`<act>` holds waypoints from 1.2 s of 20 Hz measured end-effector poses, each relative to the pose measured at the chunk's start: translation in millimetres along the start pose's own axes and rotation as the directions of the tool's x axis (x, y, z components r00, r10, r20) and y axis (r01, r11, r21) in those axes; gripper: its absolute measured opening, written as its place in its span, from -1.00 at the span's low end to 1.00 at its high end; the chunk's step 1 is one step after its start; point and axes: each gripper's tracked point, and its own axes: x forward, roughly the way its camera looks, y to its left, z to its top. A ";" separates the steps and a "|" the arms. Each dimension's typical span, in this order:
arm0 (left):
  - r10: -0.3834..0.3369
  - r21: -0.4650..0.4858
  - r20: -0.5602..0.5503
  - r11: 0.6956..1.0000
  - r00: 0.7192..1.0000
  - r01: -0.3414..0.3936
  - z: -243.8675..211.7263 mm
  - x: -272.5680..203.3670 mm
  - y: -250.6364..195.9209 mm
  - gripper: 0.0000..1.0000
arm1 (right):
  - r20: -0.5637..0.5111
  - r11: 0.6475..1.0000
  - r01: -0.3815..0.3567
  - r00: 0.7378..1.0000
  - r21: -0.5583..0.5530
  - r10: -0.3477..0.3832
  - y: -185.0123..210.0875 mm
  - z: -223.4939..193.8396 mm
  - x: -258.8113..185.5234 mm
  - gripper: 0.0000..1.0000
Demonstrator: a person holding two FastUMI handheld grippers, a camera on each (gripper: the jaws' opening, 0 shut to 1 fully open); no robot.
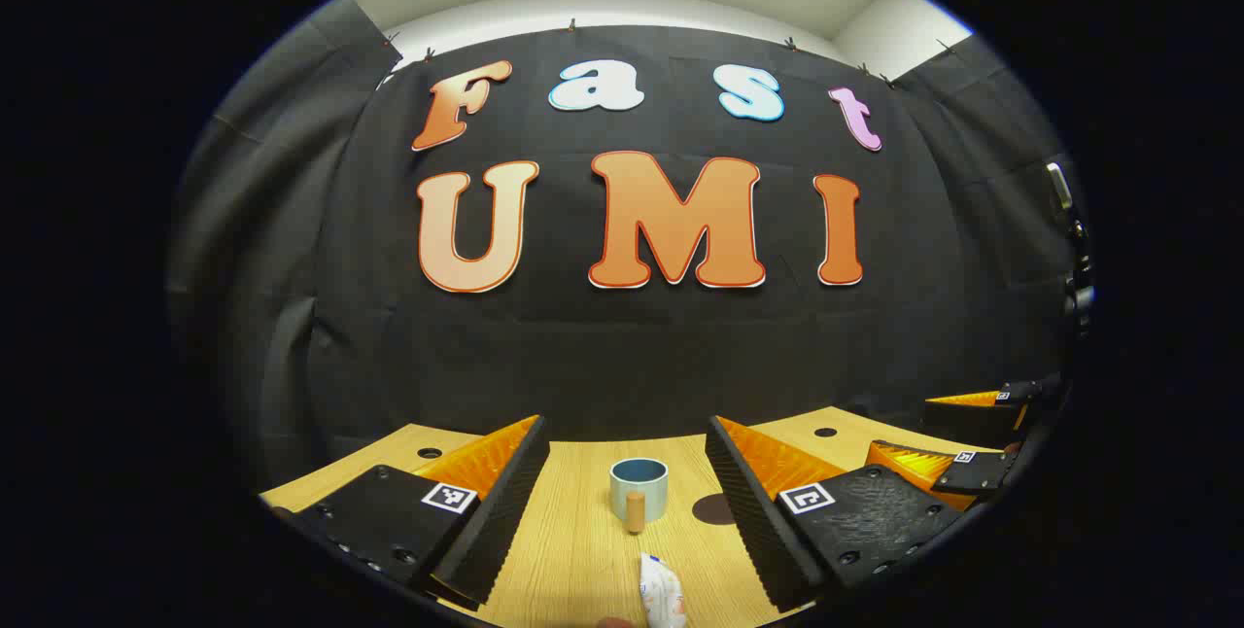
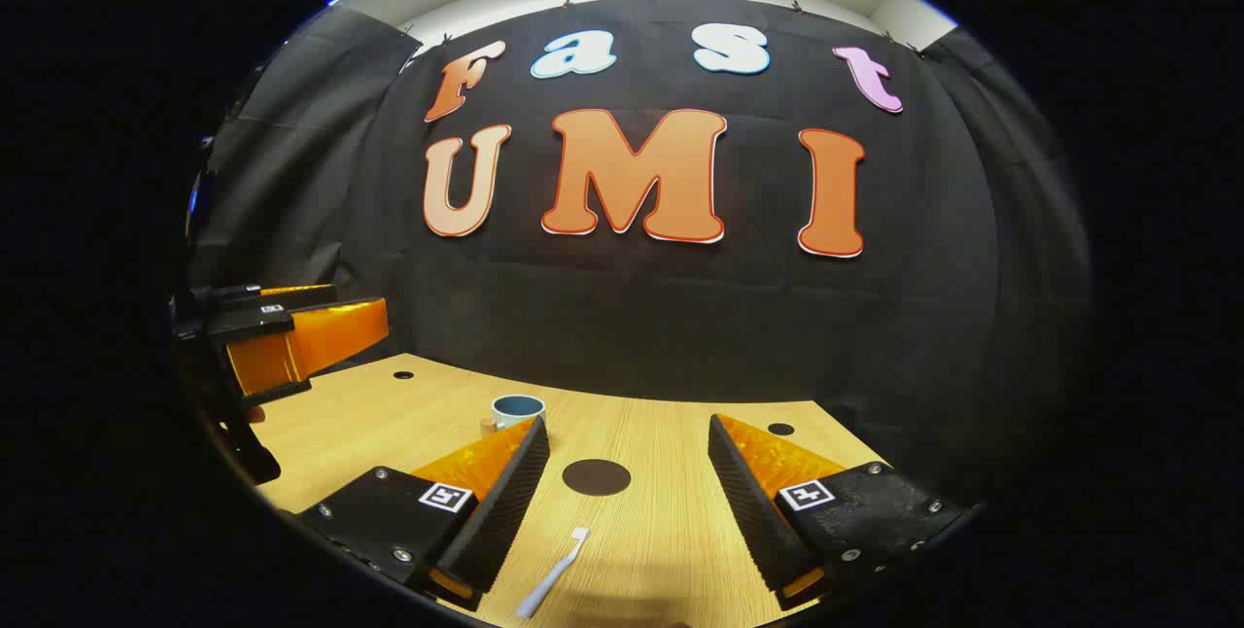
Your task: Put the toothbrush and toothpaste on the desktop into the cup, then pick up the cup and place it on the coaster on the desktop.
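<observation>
Right gripper view: right gripper (image 2: 629, 497) is held wide open and empty above the toothbrush (image 2: 552, 575), which lies flat before the coaster (image 2: 596, 477) (cup (image 2: 517, 410) beyond); a low, centred closure across its handle is advised.

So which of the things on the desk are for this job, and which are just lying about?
For the job:
cup
toothpaste
toothbrush
coaster

Just there:
desktop with its cable holes
black cloth wall
</observation>
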 end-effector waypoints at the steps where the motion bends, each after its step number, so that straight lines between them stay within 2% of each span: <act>1: 0.001 0.003 0.004 1.000 1.000 -0.001 1.6 -1.7 0.4 0.94 | 0.000 1.000 -0.006 1.000 0.000 0.006 0.6 0.2 -1.6 0.98; 2: 0.005 0.005 0.012 1.000 1.000 -0.005 4.4 -2.4 1.2 1.00 | 0.003 1.000 -0.010 1.000 0.002 0.010 2.7 0.8 -2.2 0.98; 4: 0.010 0.008 0.020 1.000 1.000 -0.010 8.2 -1.9 1.9 0.93 | 0.009 1.000 -0.016 1.000 0.011 0.016 4.2 4.4 -1.5 0.98; 7: 0.013 0.006 0.036 1.000 0.999 -0.013 11.5 -3.6 2.8 0.93 | 0.009 1.000 -0.018 1.000 0.018 0.018 3.1 2.5 -2.5 0.97; 8: 0.014 0.006 0.037 1.000 0.999 -0.014 11.3 -2.9 2.8 1.00 | 0.005 1.000 -0.017 1.000 0.021 0.017 2.8 1.6 -2.2 0.97; 14: 0.012 -0.004 0.026 1.000 1.000 -0.012 7.5 -0.9 1.8 1.00 | -0.006 0.999 -0.023 1.000 0.027 0.023 3.7 -1.5 -1.7 0.97; 16: 0.007 -0.012 0.005 1.000 1.000 -0.007 -0.2 0.6 1.0 1.00 | -0.022 0.999 -0.030 0.999 0.032 0.031 5.8 -8.9 -0.9 0.97; 17: 0.011 -0.016 -0.009 1.000 1.000 -0.011 -4.7 2.4 1.9 0.94 | -0.034 0.999 -0.034 0.999 0.036 0.035 6.9 -13.7 -0.5 0.97; 22: 0.024 -0.037 -0.117 0.999 0.993 -0.028 -34.5 8.5 5.2 0.94 | -0.112 0.997 -0.047 0.992 0.058 0.053 10.9 -36.9 0.9 0.97; 24: 0.005 -0.054 -0.159 0.998 0.987 -0.014 -47.1 10.9 0.9 0.94 | -0.145 0.996 -0.055 0.987 0.066 0.064 12.7 -48.6 1.7 0.98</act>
